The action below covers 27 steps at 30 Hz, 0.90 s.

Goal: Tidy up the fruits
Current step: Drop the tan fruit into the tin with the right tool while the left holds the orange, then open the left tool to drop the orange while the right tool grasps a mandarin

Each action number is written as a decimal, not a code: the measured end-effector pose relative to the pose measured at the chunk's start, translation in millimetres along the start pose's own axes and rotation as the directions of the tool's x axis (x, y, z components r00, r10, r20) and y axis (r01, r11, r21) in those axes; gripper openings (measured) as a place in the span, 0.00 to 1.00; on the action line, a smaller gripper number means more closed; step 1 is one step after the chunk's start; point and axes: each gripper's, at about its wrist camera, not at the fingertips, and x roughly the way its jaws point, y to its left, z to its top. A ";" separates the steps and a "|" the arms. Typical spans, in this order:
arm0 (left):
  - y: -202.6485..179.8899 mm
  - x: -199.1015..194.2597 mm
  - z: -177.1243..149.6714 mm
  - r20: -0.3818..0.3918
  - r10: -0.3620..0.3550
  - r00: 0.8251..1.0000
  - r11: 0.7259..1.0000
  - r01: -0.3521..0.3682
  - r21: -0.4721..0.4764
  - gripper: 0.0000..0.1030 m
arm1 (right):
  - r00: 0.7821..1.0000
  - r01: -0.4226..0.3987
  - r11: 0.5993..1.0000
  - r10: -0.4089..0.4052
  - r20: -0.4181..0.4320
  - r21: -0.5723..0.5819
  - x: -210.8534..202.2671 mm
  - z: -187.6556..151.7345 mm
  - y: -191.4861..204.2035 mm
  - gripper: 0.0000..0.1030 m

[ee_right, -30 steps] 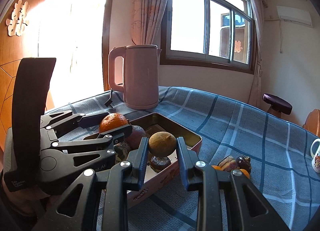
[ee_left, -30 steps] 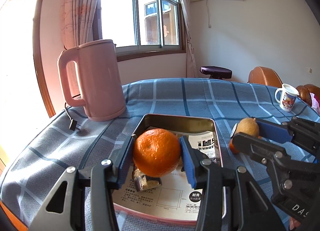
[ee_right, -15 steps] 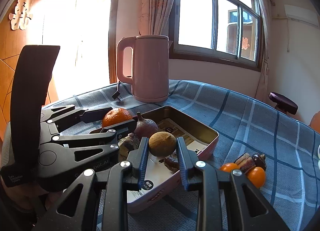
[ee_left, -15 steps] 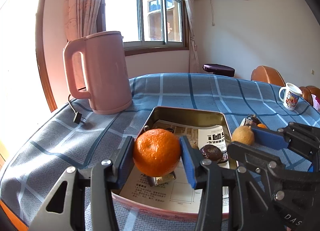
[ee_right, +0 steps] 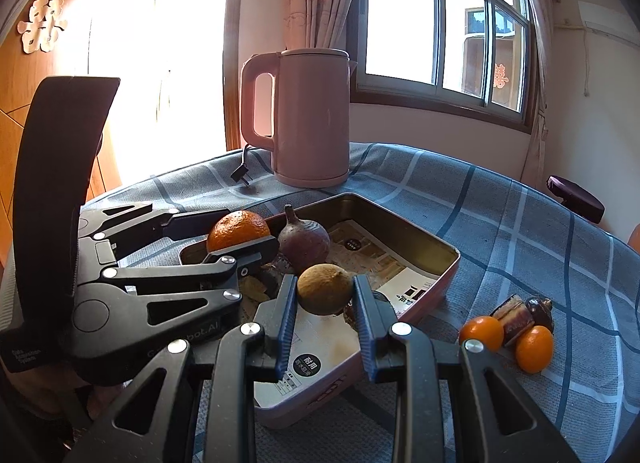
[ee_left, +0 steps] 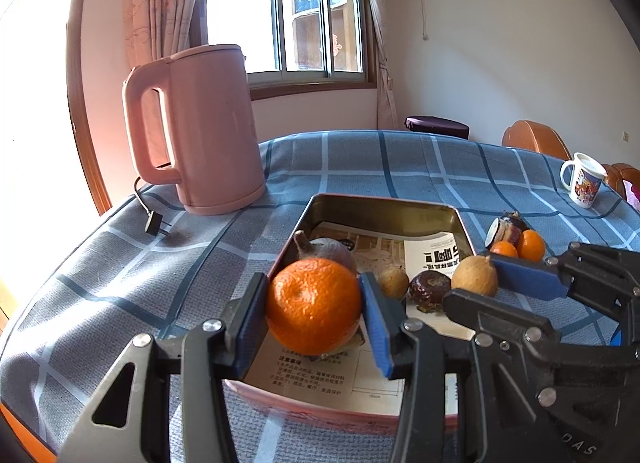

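Both grippers have advanced over the tin since a second ago: the tray looms larger and lower in each view, and more of its contents now show, a purple bulb-shaped fruit, a dark wrinkled one and a small brown one that were hidden or cut off before. Left gripper (ee_left: 314,311) clenched on the orange (ee_left: 314,305), held above the near-left corner of the tray (ee_left: 384,205). Right gripper (ee_right: 325,309) clenched on a brown-yellow fruit (ee_right: 325,289), hanging over the tray's near-right part, just beside the left tool. Neither fruit released yet; judged step is carry-in, drop next, so the task is partway.

Inside the tray: purple fruit (ee_left: 330,251) far-left, small brown fruit (ee_left: 394,282) and dark wrinkled fruit (ee_left: 429,287) mid-right, on printed paper lining. On the cloth right of the tray, apart from it: two small oranges (ee_right: 506,339) touching a dark cut piece, still to collect.

Surface: blue plaid tablecloth (ee_left: 400,159). Pink kettle (ee_left: 200,131) far-left, plug lying loose near it. Mug (ee_left: 584,185) far-right. Window, curtains, wall air conditioner, stool and chairs beyond.
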 end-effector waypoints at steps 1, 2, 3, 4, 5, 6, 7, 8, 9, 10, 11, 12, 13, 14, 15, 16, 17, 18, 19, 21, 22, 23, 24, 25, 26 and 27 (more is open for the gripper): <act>1.1 1.0 -0.3 -0.004 0.001 1.000 1.000 -0.001 -0.002 0.47 | 1.000 -0.002 1.000 0.002 -0.007 -0.001 1.3 -0.3 0.5 0.29; 2.8 1.7 -1.0 -0.008 0.002 1.000 1.000 -0.002 -0.006 0.47 | 1.000 -0.003 1.000 0.003 -0.008 -0.001 1.8 -0.2 0.8 0.29; 4.5 2.2 -1.3 -0.012 0.001 1.000 1.000 -0.002 -0.009 0.47 | 1.000 -0.006 1.000 0.006 -0.009 0.000 2.3 -0.2 0.9 0.29; 6.0 2.6 -1.5 -0.014 0.001 1.000 1.000 -0.001 -0.012 0.47 | 1.000 -0.009 1.000 0.009 -0.013 0.001 3.3 -0.2 1.2 0.29; 7.1 2.9 -1.7 -0.017 0.001 1.000 1.000 -0.001 -0.013 0.47 | 1.000 -0.013 1.000 0.013 -0.021 0.000 5.0 -0.4 1.8 0.29; 8.0 3.1 -2.3 -0.018 0.000 1.000 1.000 0.000 -0.014 0.47 | 0.999 -0.015 1.000 0.015 -0.029 -0.002 6.6 -0.4 2.6 0.29; 8.6 3.5 -2.8 -0.020 0.000 1.000 1.000 0.000 -0.013 0.47 | 0.999 -0.017 1.000 0.017 -0.034 -0.006 7.7 -0.5 3.4 0.29; 8.8 3.7 -3.1 -0.023 -0.001 1.000 1.000 0.001 -0.013 0.47 | 0.999 -0.019 1.000 0.019 -0.041 -0.010 9.2 -0.5 4.2 0.29; 9.3 3.9 -3.4 -0.025 -0.002 1.000 1.000 0.002 -0.014 0.47 | 0.999 -0.022 1.000 0.022 -0.050 -0.013 10.8 -0.5 4.9 0.29; 9.5 4.0 -3.7 -0.027 0.000 1.000 1.000 0.000 -0.016 0.48 | 0.998 -0.026 1.000 0.025 -0.057 -0.014 12.5 -0.6 5.4 0.29; 9.7 3.3 -3.6 -0.025 0.004 1.000 1.000 -0.004 -0.017 0.48 | 0.997 -0.031 0.999 0.030 -0.066 -0.013 14.1 -0.8 5.3 0.29; 9.8 1.9 -3.4 -0.017 0.009 1.000 1.000 -0.009 -0.018 0.49 | 0.997 -0.036 0.999 0.035 -0.075 -0.012 15.8 -1.1 5.1 0.29; 9.9 0.9 -2.8 -0.013 0.009 1.000 1.000 -0.010 -0.017 0.51 | 0.996 -0.037 0.999 0.036 -0.079 -0.009 16.4 -1.2 4.6 0.29; 9.7 0.1 -2.6 -0.011 0.011 1.000 1.000 -0.011 -0.017 0.57 | 0.996 -0.035 0.999 0.035 -0.079 -0.004 16.5 -1.6 3.5 0.30; 9.4 -0.8 -2.4 -0.008 0.021 1.000 1.000 -0.021 -0.016 0.60 | 0.997 -0.030 1.000 0.030 -0.075 0.002 15.3 -2.0 1.8 0.32; 9.4 -1.9 -2.1 -0.004 0.027 1.000 0.999 -0.027 -0.019 0.64 | 0.997 -0.022 1.000 0.023 -0.069 0.008 13.3 -2.7 -0.6 0.34; 9.8 -3.1 -1.5 0.000 0.023 1.000 0.999 -0.023 -0.023 0.66 | 0.998 -0.013 1.000 0.014 -0.059 0.013 10.3 -3.4 -3.8 0.38; 9.4 -4.4 -0.7 0.003 0.020 1.000 0.999 -0.020 -0.026 0.66 | 0.999 -0.004 1.000 0.005 -0.051 0.019 6.4 -4.5 -7.8 0.38; 8.4 -5.9 0.7 0.006 0.023 1.000 0.999 -0.023 -0.028 0.66 | 0.999 0.006 1.000 -0.005 -0.045 0.025 2.0 -5.8 -12.5 0.38; 5.4 -9.7 4.5 0.018 0.013 1.000 0.999 -0.012 -0.033 0.68 | 0.999 0.036 0.999 -0.035 -0.040 0.036 -6.8 -8.3 -24.8 0.38; 2.4 -11.9 6.5 0.025 0.006 1.000 0.999 -0.005 -0.032 0.70 | 0.998 0.060 0.997 -0.058 -0.041 0.044 -11.8 -10.3 -33.1 0.38; -1.5 -13.9 8.5 0.031 0.001 1.000 1.000 0.000 -0.028 0.74 | 0.996 0.084 0.995 -0.081 -0.042 0.056 -16.5 -11.6 -42.8 0.38; -6.1 -15.8 10.5 0.038 -0.005 0.999 1.000 0.006 -0.024 0.75 | 0.993 0.108 0.991 -0.104 -0.047 0.074 -20.6 -12.9 -54.3 0.38; -11.8 -17.4 12.5 0.044 -0.016 0.999 1.000 0.017 -0.018 0.76 | 0.990 0.136 0.986 -0.131 -0.054 0.095 -24.7 -14.8 -66.2 0.38; -18.3 -18.0 14.4 0.047 -0.029 0.998 1.000 0.030 -0.010 0.76 | 0.985 0.170 0.979 -0.163 -0.064 0.117 -27.8 -16.3 -78.8 0.38; -25.4 -18.0 16.6 0.045 -0.044 0.998 0.999 0.044 -0.003 0.76 | 0.978 0.206 0.969 -0.197 -0.075 0.139 -30.5 -18.4 -91.4 0.38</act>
